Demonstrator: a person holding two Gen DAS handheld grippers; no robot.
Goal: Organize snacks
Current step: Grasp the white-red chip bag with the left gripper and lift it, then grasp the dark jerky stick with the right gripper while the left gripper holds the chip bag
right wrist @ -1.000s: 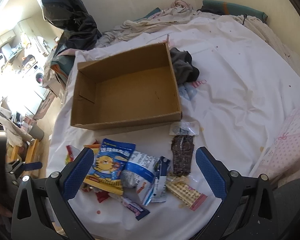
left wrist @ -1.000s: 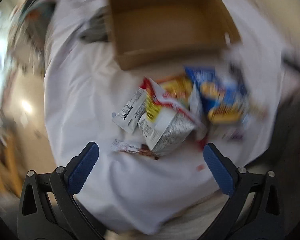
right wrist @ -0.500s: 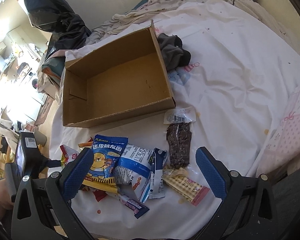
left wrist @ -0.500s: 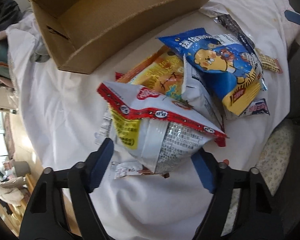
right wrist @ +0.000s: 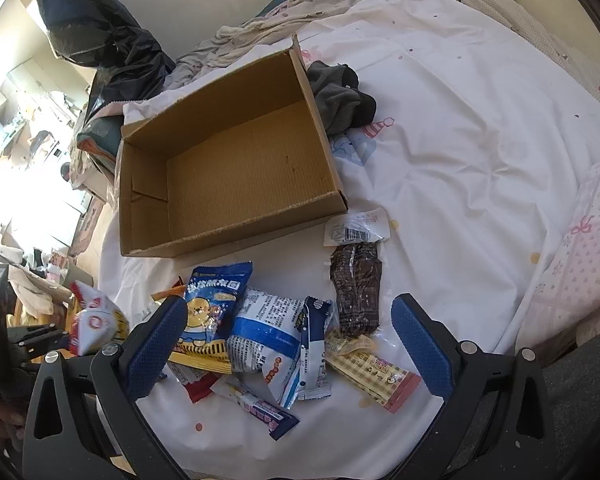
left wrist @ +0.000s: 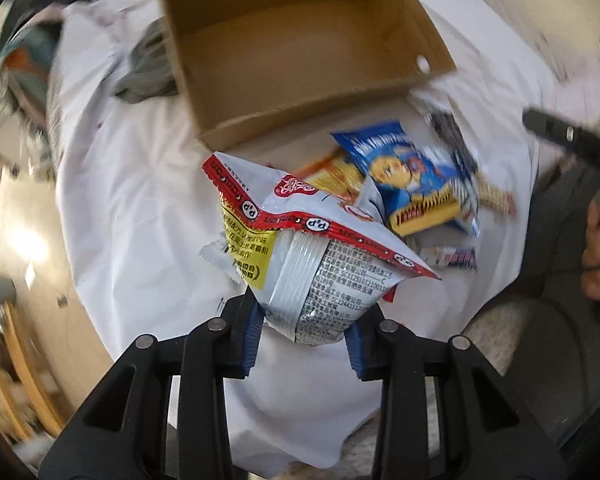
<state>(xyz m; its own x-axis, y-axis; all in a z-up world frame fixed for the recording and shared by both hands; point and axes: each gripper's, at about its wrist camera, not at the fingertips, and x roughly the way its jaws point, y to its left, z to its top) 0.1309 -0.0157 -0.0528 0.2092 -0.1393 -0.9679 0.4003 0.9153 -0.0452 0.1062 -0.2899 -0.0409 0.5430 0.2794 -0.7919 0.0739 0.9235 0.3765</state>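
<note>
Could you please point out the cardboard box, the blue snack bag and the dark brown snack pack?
cardboard box [right wrist: 244, 176]: right wrist view, on its bare inner floor.
blue snack bag [right wrist: 210, 312]: right wrist view, on its cartoon face.
dark brown snack pack [right wrist: 356, 288]: right wrist view, on its middle.

The left tool [left wrist: 302, 334] is matte black plastic: two angular, hollow-framed arms with triangular cut-outs, each studded with round silver pivot pins. Its fingers [left wrist: 249, 336] carry blue pads with a fine cross-hatched texture. The right tool [right wrist: 288, 346] is built alike, black frame with silver pins and wide blue textured pads [right wrist: 420, 346]. A thin black cable runs beside the person's hand [left wrist: 598, 256] gripping the right tool's black handle.
</note>
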